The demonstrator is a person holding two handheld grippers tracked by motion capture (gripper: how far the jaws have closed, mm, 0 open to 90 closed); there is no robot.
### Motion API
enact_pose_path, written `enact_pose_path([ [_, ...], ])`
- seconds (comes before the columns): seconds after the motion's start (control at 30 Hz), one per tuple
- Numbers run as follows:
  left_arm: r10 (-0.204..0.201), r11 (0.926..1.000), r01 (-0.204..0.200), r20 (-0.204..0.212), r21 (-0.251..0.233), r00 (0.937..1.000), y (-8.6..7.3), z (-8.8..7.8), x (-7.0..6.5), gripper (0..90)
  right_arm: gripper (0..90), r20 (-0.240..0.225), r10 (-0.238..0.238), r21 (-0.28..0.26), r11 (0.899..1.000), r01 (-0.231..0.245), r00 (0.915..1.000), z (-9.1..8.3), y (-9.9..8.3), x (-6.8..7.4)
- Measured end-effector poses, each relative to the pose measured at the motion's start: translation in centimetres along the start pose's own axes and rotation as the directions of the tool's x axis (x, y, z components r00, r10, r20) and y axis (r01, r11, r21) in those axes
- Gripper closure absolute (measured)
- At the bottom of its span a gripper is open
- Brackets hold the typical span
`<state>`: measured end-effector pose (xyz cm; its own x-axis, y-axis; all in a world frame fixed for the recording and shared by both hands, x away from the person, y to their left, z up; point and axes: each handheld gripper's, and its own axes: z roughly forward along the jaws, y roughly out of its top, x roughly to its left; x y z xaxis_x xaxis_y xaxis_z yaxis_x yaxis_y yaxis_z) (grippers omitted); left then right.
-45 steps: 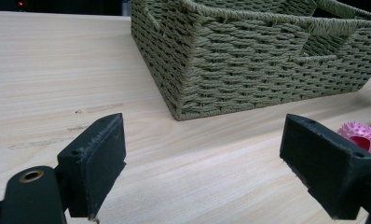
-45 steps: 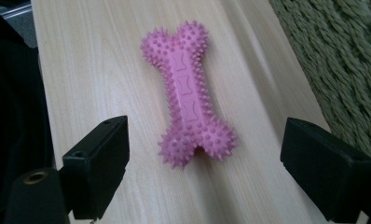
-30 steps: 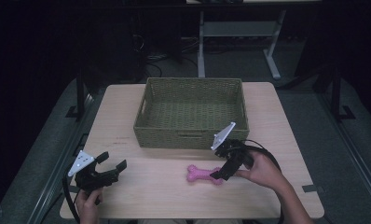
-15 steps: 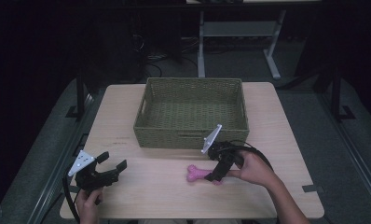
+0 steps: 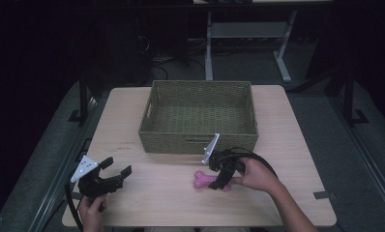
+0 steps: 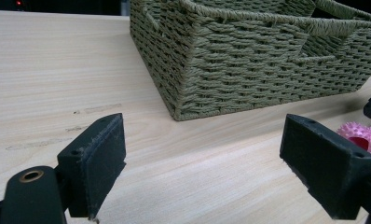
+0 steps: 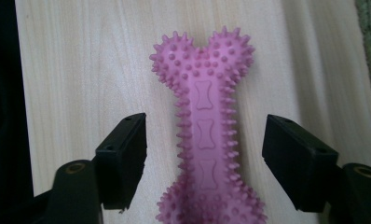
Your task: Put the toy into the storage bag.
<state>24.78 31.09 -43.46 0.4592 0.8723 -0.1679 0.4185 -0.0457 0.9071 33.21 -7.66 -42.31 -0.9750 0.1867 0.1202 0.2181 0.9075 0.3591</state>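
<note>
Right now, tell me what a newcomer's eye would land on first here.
First the pink bone toy, spiky all over, lying flat on the wooden table between the open jaws of the right gripper. Next the woven green basket behind it at the table's middle. At the near left corner the left gripper is held open with nothing between its jaws.

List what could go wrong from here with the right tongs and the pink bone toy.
1. The right tongs straddle the pink bone toy with jaws open and gaps on both sides; closing off-centre may push its spiky shaft sideways rather than grip it.
2. The toy lies flat on the table, so low jaws might scrape the wood.
3. The woven basket stands close behind; a lift could clip its wall.
</note>
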Motion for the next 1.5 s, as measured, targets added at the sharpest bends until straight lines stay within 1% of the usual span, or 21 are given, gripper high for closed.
enact_pose_path([
  [0.07,0.001,1.0000,-0.001,0.001,-0.002,1.0000,0.0,0.0,0.0,13.8,32.8,0.004,-0.007,0.008,1.000,0.007,1.0000,0.2,0.1,0.1],
  [0.1,0.001,1.0000,-0.001,0.002,-0.001,1.0000,0.0,0.0,0.0,13.8,36.0,0.006,-0.012,0.016,1.000,0.012,0.9999,0.4,0.2,0.1],
  [0.2,0.000,1.0000,0.000,0.001,0.000,1.0000,0.0,0.0,0.0,13.8,38.1,0.009,-0.022,0.020,1.000,0.022,0.9997,0.6,0.2,0.2],
  [0.23,0.000,1.0000,0.000,0.002,0.000,1.0000,0.0,0.0,0.0,13.8,39.4,0.010,-0.027,0.029,0.999,0.027,0.9996,0.8,0.2,0.2],
  [0.37,0.001,1.0000,-0.001,0.003,-0.001,1.0000,0.0,0.0,0.0,13.8,42.4,0.014,-0.023,0.043,0.999,0.022,0.9996,1.2,0.3,0.2],
  [0.43,0.000,1.0000,0.000,0.003,0.000,1.0000,0.0,0.0,0.0,13.8,45.5,0.028,-0.034,0.052,0.998,0.033,0.9990,1.3,0.3,0.3],
  [0.47,0.000,1.0000,0.000,0.003,0.000,1.0000,0.0,0.0,0.0,13.8,45.5,0.028,-0.034,0.052,0.998,0.033,0.9990,1.3,0.3,0.3],
  [0.57,0.000,1.0000,0.000,0.002,0.000,1.0000,0.0,0.0,0.0,13.8,49.6,0.038,-0.049,0.062,0.997,0.047,0.9981,1.4,0.3,0.4],
  [0.7,0.000,1.0000,0.000,0.003,0.001,1.0000,0.0,0.0,0.0,13.8,51.0,0.052,-0.060,0.074,0.996,0.056,0.9968,1.6,0.3,0.5],
  [0.77,0.000,1.0000,0.000,0.002,-0.001,1.0000,0.0,-0.1,0.1,13.8,54.8,0.054,-0.073,0.077,0.995,0.068,0.9959,1.8,0.2,0.6],
  [0.8,0.000,1.0000,0.000,0.002,-0.001,1.0000,0.0,-0.1,0.1,13.8,54.8,0.054,-0.073,0.077,0.995,0.068,0.9959,1.8,0.2,0.6],
  [0.83,0.000,1.0000,0.000,0.003,-0.002,1.0000,0.0,-0.1,0.1,13.8,56.6,0.063,-0.081,0.079,0.994,0.076,0.9947,1.9,0.2,0.6],
  [0.9,-0.001,1.0000,0.001,0.003,-0.001,1.0000,0.0,-0.1,0.1,13.8,57.3,0.070,-0.087,0.077,0.994,0.081,0.9938,1.8,0.2,0.8],
  [1.0,0.000,1.0000,0.000,0.001,-0.001,1.0000,0.0,-0.1,0.1,13.8,57.7,0.068,-0.093,0.079,0.993,0.088,0.9933,1.8,0.1,0.8],
  [1.07,-0.002,1.0000,0.002,0.001,-0.002,1.0000,0.0,-0.1,0.1,13.8,57.8,0.063,-0.085,0.082,0.993,0.079,0.9944,1.6,0.1,0.8],
  [1.1,-0.003,1.0000,0.003,0.001,-0.002,1.0000,0.0,-0.1,0.1,13.8,57.8,0.059,-0.075,0.073,0.995,0.071,0.9955,1.3,0.0,0.7],
  [1.27,0.001,1.0000,-0.001,0.000,0.000,1.0000,0.0,-0.1,0.1,13.8,57.9,0.060,-0.074,0.052,0.996,0.070,0.9955,0.6,-0.1,0.5],
  [1.33,-0.003,1.0000,0.003,0.001,-0.002,1.0000,0.0,-0.1,0.1,13.9,57.8,0.045,-0.064,0.026,0.998,0.063,0.9969,-0.1,-0.2,0.5],
  [1.37,-0.003,1.0000,0.003,0.001,-0.001,1.0000,0.0,-0.1,0.1,13.9,57.8,0.040,-0.066,0.017,0.998,0.066,0.9970,-0.3,-0.2,0.4],
  [1.47,-0.001,1.0000,0.001,0.001,0.000,1.0000,0.0,-0.1,0.1,13.8,57.8,0.036,-0.071,0.013,0.997,0.070,0.9969,-0.7,-0.2,0.4],
  [1.5,0.001,1.0000,-0.001,0.000,0.001,1.0000,0.0,-0.1,0.0,13.8,57.8,0.038,-0.070,0.007,0.998,0.070,0.9968,-1.1,-0.2,0.4],
])
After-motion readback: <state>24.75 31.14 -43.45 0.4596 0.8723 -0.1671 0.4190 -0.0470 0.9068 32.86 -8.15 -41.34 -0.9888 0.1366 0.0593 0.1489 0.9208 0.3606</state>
